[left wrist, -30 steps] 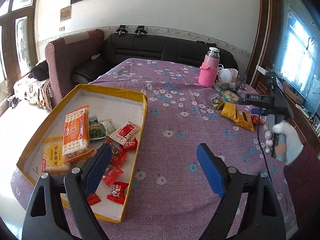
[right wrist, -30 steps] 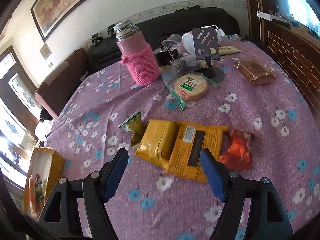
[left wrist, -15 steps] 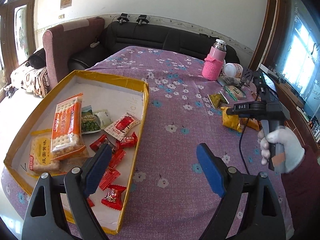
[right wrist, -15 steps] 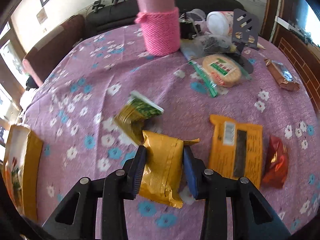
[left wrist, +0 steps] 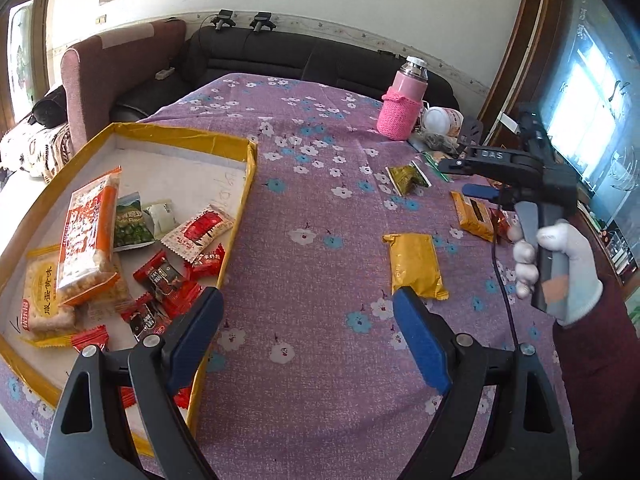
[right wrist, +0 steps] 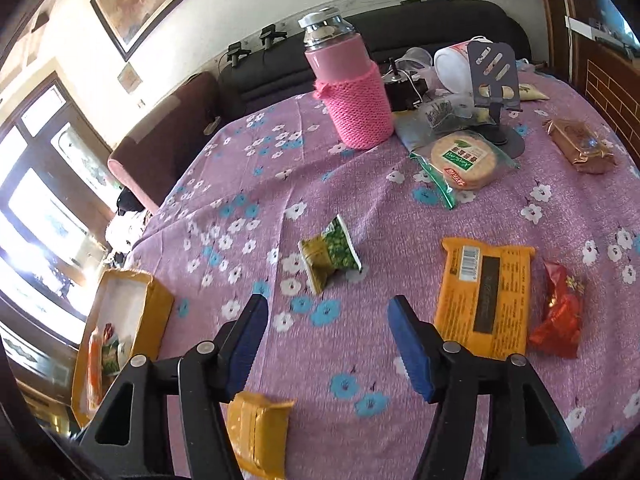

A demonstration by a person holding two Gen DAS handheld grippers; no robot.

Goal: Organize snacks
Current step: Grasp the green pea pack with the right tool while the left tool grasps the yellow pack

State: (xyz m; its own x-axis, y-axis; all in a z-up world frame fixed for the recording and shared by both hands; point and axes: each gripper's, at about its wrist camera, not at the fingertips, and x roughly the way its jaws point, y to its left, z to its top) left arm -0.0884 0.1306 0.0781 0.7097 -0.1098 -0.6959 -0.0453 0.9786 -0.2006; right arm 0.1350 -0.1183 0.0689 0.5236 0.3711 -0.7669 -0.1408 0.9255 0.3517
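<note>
We saw a table under a purple flowered cloth (left wrist: 320, 208), and at its left edge a shallow yellow-rimmed box (left wrist: 244, 184) already holding a long orange cracker pack (left wrist: 90, 236), a green pea packet (left wrist: 130, 226) and a scatter of small red sweets (left wrist: 164, 280). At the far side stood a pink flask in a knitted sleeve (right wrist: 352, 92).

Our left gripper (left wrist: 308, 320) hung over the cloth just right of the box's near corner, its jaws wide and nothing between them. A gold-wrapped snack (left wrist: 416, 264) lay flat on the cloth just past its right blue pad, apart from it.

Our right gripper (right wrist: 326, 332), gripped by a white-gloved hand (left wrist: 556, 264), had just been opening; its jaws stood apart with only bare cloth between them. In the right wrist view the same gold snack (right wrist: 260, 432) lay below and behind its left finger, no longer in the jaws. A small green packet (right wrist: 330, 254) sat just ahead of the fingertips, an orange pack (right wrist: 484, 296) lay to the right beside the right finger, and a red wrapper (right wrist: 558, 316) lay just beyond that.
</note>
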